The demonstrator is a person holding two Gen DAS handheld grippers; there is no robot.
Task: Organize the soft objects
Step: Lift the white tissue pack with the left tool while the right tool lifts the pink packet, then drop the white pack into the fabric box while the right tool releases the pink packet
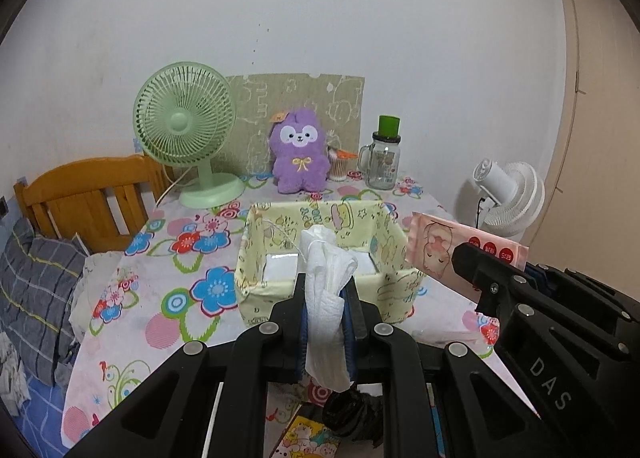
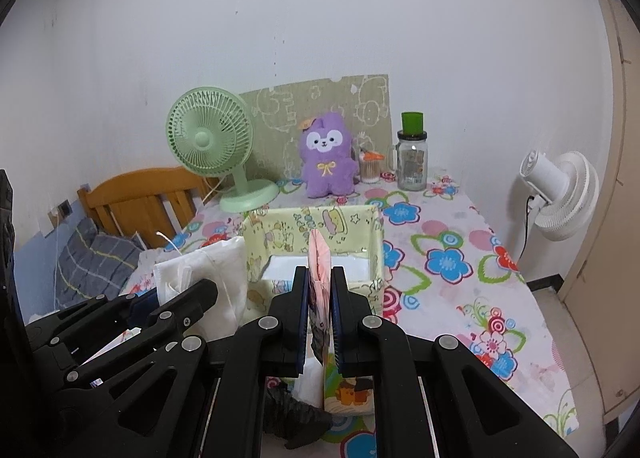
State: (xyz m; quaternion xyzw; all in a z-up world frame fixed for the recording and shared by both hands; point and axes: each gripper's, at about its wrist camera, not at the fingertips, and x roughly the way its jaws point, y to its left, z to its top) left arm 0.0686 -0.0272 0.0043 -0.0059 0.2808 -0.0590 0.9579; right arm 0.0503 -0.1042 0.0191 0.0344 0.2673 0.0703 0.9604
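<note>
While both grippers carry a load, the step in hand looks like the delivery of soft items to the yellow fabric box (image 1: 320, 258). The left gripper (image 1: 327, 294) has its fingers closed on a white face mask (image 1: 326, 282), which stands bunched between the pads and droops below them. The right gripper (image 2: 320, 290) has its fingers clamped on a pink tissue pack (image 2: 319, 270), held edge-on so that only its thin side shows between the pads; in the left wrist view the same pack's printed face appears off to the right of the left fingers. The box sits just ahead of both pairs of fingertips, its open top and pale floor visible beyond them. Further past the fingers, against the wall, stand a green fan (image 1: 188, 130), a purple plush toy (image 1: 299, 156) and a glass jar (image 1: 384, 158). The next move probably calls for carrying each item forward over the box rim, then opening the fingers one gripper at a time so the two do not crowd each other.
</note>
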